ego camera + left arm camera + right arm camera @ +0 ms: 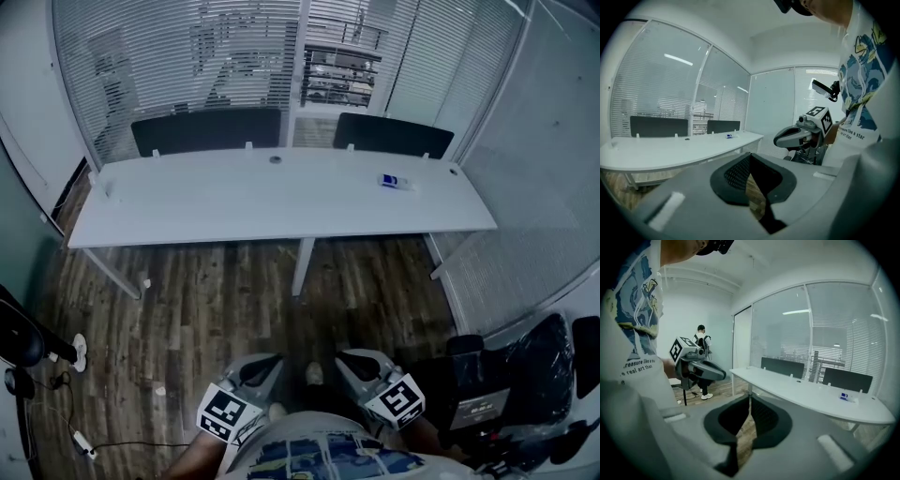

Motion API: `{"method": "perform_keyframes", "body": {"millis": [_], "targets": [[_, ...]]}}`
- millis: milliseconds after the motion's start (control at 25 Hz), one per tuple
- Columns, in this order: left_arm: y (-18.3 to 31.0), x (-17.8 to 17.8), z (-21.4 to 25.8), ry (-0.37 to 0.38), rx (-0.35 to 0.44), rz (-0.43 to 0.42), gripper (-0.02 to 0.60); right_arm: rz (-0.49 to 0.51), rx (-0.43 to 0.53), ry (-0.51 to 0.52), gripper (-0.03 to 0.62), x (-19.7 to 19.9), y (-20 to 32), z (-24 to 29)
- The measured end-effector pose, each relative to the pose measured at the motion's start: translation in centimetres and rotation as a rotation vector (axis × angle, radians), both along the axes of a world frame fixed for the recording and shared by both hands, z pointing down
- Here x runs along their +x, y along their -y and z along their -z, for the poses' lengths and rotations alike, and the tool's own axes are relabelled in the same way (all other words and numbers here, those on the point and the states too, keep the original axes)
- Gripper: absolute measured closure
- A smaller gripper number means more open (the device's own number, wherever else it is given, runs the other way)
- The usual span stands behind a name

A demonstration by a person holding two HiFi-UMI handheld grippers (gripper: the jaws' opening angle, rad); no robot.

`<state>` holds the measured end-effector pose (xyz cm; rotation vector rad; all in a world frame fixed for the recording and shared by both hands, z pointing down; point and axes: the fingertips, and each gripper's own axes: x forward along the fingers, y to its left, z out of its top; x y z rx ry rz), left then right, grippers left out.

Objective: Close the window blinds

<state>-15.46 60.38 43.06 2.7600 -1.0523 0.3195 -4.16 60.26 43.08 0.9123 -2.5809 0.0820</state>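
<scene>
The desk [281, 202] was white, with black panels [206, 129] along its far edge and a small blue-and-white item [395, 182] towards the right. The blinds [178, 56] showed fine white horizontal slats. The floor [206, 300] was streaky brown plank. The left gripper [267, 364] and right gripper [349, 361] were grey, with black-and-white square markers.

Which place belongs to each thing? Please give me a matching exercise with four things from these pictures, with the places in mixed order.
Things:
1. small blue-and-white object
2. dark panels
3. black chair
4. left gripper

Places:
A. on the floor, right of the right gripper
B. on the white desk, near its right end
C. just left of the right gripper
D. along the desk's far edge, before the blinds

Pairs: 1-B, 2-D, 3-A, 4-C
</scene>
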Motion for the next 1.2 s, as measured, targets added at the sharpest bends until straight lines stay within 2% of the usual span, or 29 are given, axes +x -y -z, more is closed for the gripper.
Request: {"method": "perform_keyframes", "body": {"millis": [480,840,1000,1200], "targets": [[10.2,2.7,-0.1,0.036,-0.026,0.05,0.577,0.043,-0.016,0.047,0.582,2.5,11.0,-0.2],[21.0,7.3,1.6,0.065,-0.015,0.101,0.577,0.105,-0.005,0.07,0.582,6.9,21.9,0.4],[23.6,8.7,1.9,0.065,0.023,0.117,0.577,0.108,-0.005,0.077,0.582,8.1,24.1,0.2],[26.5,10.2,2.1,0.05,0.021,0.138,0.577,0.12,-0.013,0.061,0.582,9.8,26.9,-1.0]]}}
